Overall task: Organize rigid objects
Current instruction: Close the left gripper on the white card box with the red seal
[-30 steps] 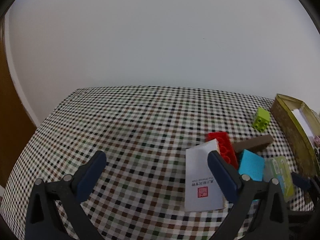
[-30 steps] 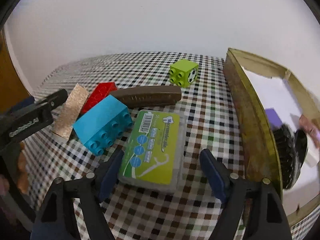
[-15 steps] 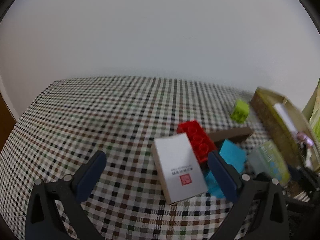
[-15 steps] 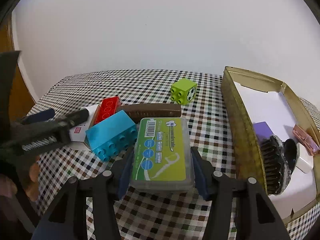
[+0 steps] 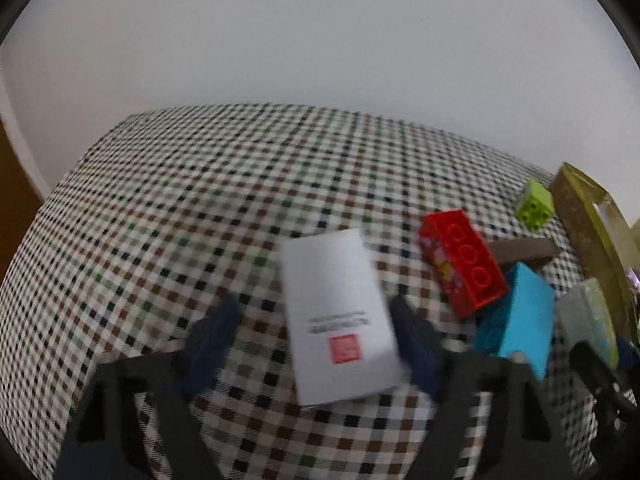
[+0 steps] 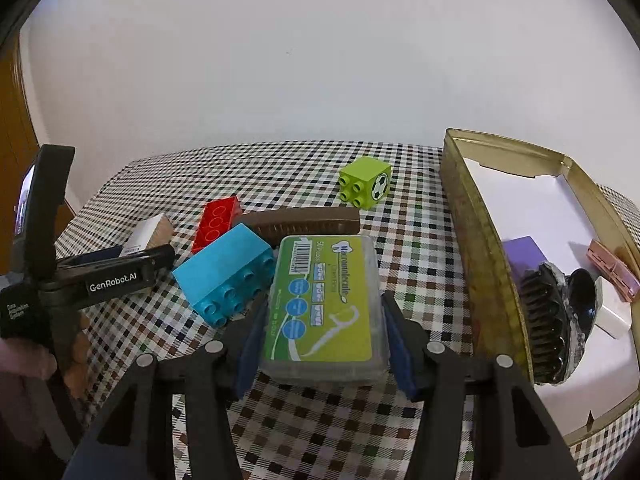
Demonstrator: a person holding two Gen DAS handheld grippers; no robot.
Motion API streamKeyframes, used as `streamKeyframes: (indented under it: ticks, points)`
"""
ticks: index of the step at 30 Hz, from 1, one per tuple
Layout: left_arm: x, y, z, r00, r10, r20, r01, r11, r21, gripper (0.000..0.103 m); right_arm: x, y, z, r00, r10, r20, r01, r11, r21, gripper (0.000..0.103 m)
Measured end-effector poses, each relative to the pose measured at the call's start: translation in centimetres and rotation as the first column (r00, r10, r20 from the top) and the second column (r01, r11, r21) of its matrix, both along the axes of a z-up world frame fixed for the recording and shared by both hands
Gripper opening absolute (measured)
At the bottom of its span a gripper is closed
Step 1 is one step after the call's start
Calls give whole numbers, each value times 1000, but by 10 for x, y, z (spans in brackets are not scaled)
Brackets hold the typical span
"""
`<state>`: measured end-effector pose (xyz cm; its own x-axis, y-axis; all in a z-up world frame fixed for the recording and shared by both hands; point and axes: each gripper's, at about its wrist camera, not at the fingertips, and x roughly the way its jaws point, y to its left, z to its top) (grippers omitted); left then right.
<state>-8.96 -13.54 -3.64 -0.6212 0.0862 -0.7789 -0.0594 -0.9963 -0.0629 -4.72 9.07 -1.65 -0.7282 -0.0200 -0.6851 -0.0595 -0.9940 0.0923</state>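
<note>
I see the checked surface (image 6: 280,168) filling the lower half of both views. At the right edge of my right view sits the gold tin (image 6: 476,248), open, with a hairbrush (image 6: 548,328), a purple block (image 6: 520,246) and a pink clip (image 6: 612,276) inside. My right claw (image 6: 322,340) is at bottom centre, its pads pressed on both long sides of the green floss case (image 6: 324,304), which it grips. Just left of the case lies the blue brick (image 6: 224,276), touching it; behind that are the red brick (image 6: 216,224) and the brown comb (image 6: 304,222). The lime cube (image 6: 366,182) stands alone further up, near the tin. In my blurred left view, my left claw (image 5: 316,344) is closing around the white box (image 5: 340,316) at centre; the right pad looks to be at the box's edge, the left pad apart from it. My hand (image 6: 24,364) shows at lower left of the right view
</note>
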Motion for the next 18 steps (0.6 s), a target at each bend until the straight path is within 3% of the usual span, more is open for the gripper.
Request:
streamKeyframes:
  ticks: [5,13,18]
  points:
    - [5,1,2,1000,-18,-13,18,1000,20,40,2,1,3,1000,-7,-23,6,1000,-13,56]
    - [23,-17,29,976,100,-191,-86,993,79,40,12,8,19,990,-8,-138,-1,998,-61,56]
    - [30,-24,36,959,127,-252,-94,985,141,40,23,9,32,978,-1,-209,-21,995,-100,56]
